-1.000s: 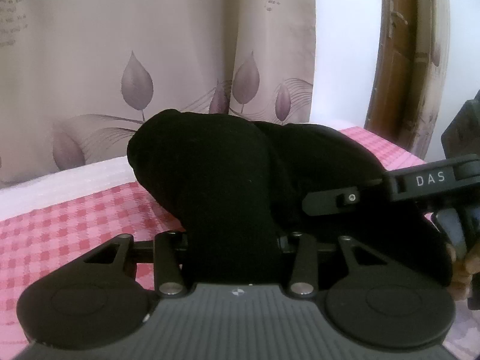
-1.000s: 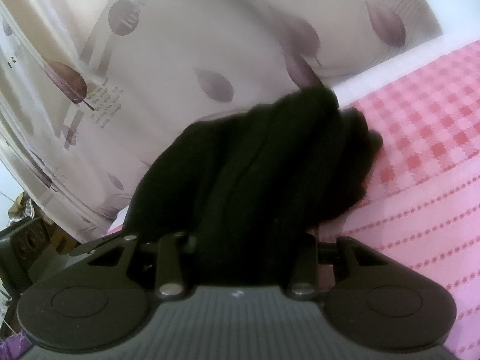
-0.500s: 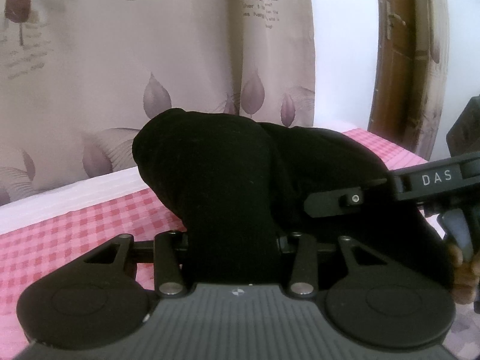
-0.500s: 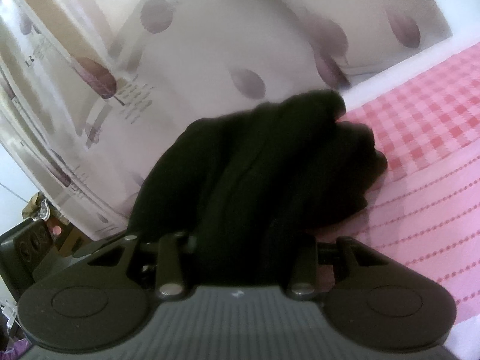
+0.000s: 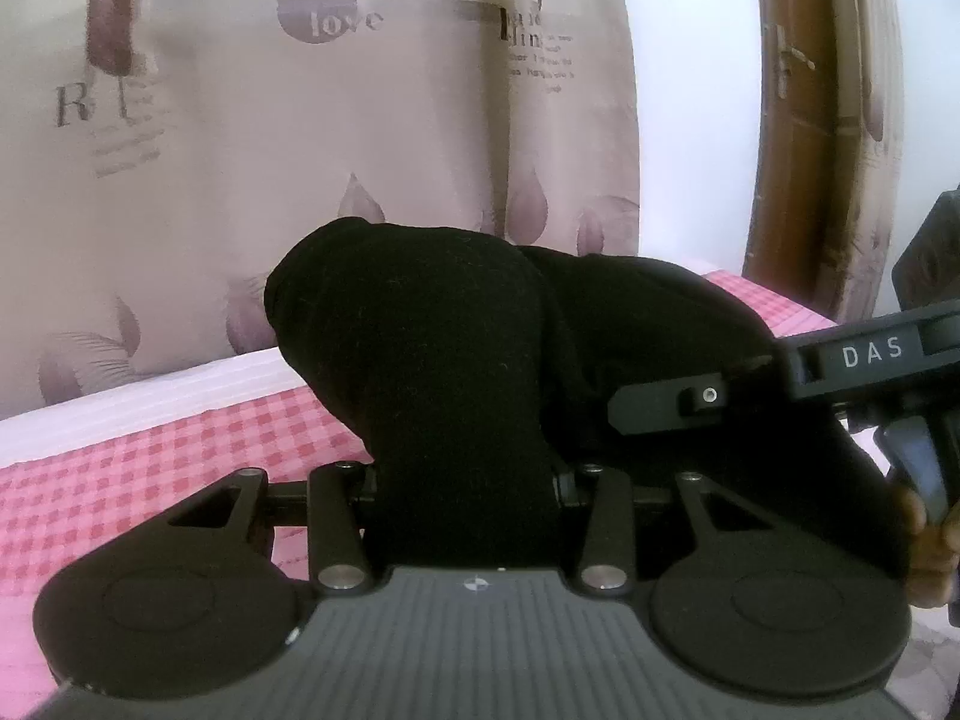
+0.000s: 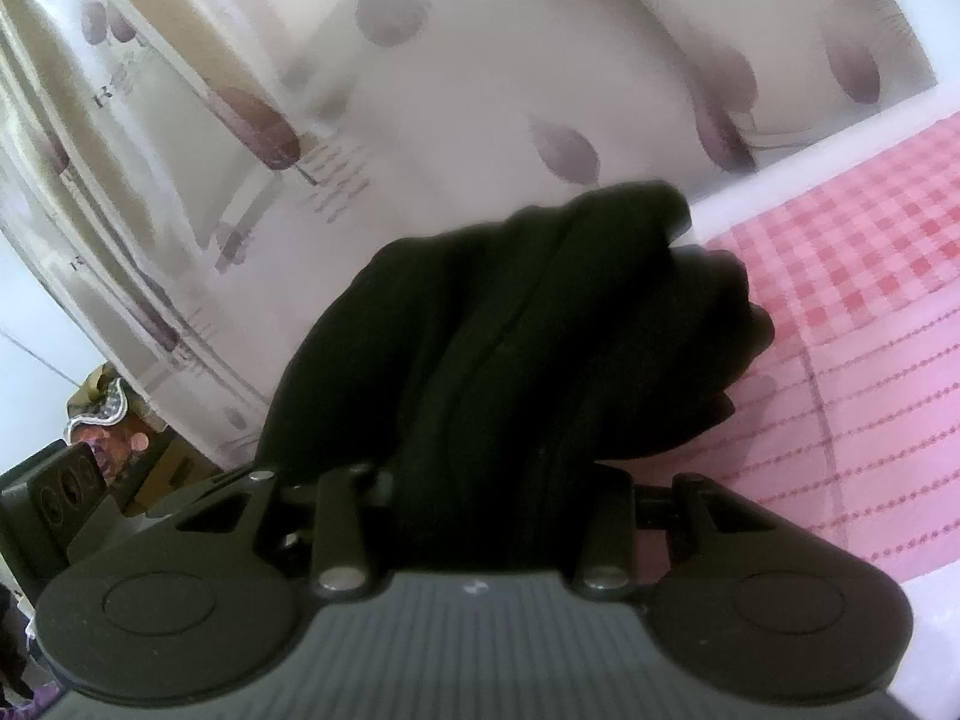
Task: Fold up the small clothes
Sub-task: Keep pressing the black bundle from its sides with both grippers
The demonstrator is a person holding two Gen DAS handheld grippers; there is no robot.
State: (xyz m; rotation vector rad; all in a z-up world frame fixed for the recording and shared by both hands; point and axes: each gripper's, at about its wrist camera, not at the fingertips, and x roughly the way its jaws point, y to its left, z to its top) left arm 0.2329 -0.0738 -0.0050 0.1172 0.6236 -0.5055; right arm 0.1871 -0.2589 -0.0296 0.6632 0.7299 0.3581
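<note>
Black garment (image 5: 456,372); pink checked sheet (image 5: 150,462); leaf-print curtain (image 5: 300,150).

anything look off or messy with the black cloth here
Nothing damaged or spilled. The black garment is bunched in a thick wad rather than flat, draped over both the left gripper and right gripper, hiding their fingers, above the pink checked cloth.

The place was a home, most likely a bedroom. A pink checked bedsheet (image 5: 150,456) covered the lower left of the left wrist view, a leaf-printed curtain (image 5: 300,150) with the word "love" filled the upper half, and a brown wooden door (image 5: 798,120) stood at upper right.
</note>
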